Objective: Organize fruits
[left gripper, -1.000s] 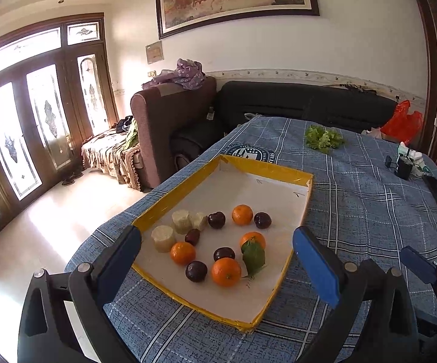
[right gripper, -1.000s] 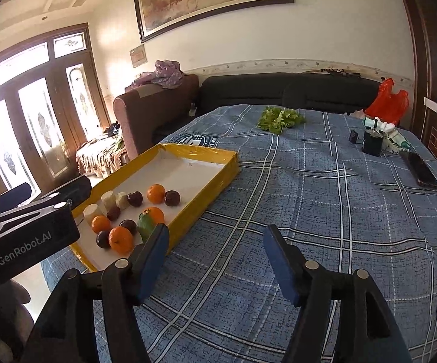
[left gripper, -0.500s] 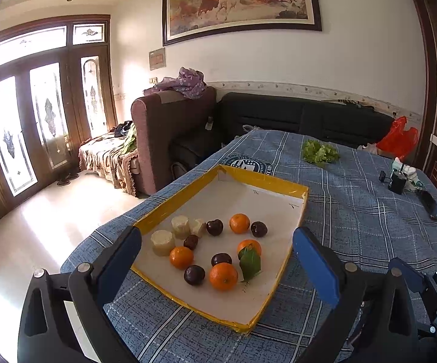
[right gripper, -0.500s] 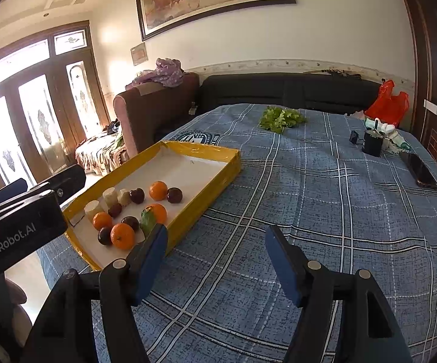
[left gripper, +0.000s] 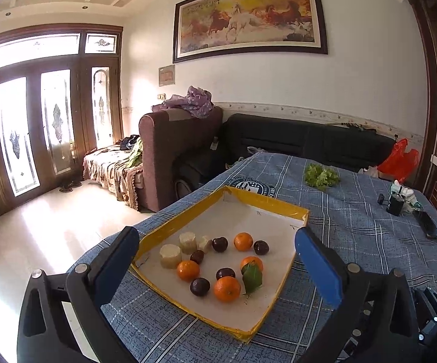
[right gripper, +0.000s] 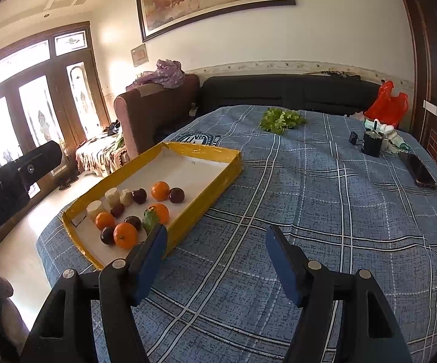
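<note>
Shallow yellow-rimmed rectangular cardboard tray (left gripper: 266, 204) on blue plaid tablecloth (right gripper: 324, 211), near cloth's left edge; long axis runs from near edge toward far sofa side. In tray's near half: four round orange tangerines (left gripper: 226, 289), five dark purple round plums (left gripper: 200, 286), three pale cylindrical fruit chunks (left gripper: 170, 255). Left gripper (left gripper: 218, 266) spread wide, empty, above tray's near edge. Right gripper (right gripper: 216, 260) spread wide, empty, over cloth just right of tray.
</note>
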Demonstrator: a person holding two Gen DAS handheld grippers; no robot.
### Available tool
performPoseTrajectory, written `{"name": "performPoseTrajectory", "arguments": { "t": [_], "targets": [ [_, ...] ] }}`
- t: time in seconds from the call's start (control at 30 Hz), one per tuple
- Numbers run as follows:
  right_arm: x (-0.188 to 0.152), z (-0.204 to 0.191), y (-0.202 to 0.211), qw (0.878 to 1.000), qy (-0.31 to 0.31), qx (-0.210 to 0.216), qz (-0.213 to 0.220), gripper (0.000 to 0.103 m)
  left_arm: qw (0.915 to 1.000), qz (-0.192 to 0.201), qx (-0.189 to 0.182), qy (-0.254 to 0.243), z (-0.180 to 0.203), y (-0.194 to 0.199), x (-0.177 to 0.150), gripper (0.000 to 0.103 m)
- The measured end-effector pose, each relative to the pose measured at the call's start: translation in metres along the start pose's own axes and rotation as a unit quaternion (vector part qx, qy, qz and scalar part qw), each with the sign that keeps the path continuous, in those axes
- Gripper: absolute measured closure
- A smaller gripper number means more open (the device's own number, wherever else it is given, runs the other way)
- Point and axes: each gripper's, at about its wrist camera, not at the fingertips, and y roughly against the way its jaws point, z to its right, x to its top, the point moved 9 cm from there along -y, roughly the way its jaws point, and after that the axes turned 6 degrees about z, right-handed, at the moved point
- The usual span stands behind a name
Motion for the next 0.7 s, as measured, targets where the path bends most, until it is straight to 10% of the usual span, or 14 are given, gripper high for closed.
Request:
{"name": "performPoseTrajectory", "arguments": {
  "t": [0.7],
  "targets": [
    [-0.002, -0.002, 0.006, 1.000, -0.002, -0.001, 0.001, 0.028, 0.9996, -0.024, -0.010, -0.009, 0.009, -0.007, -0.010, 0.000]
  ]
}}
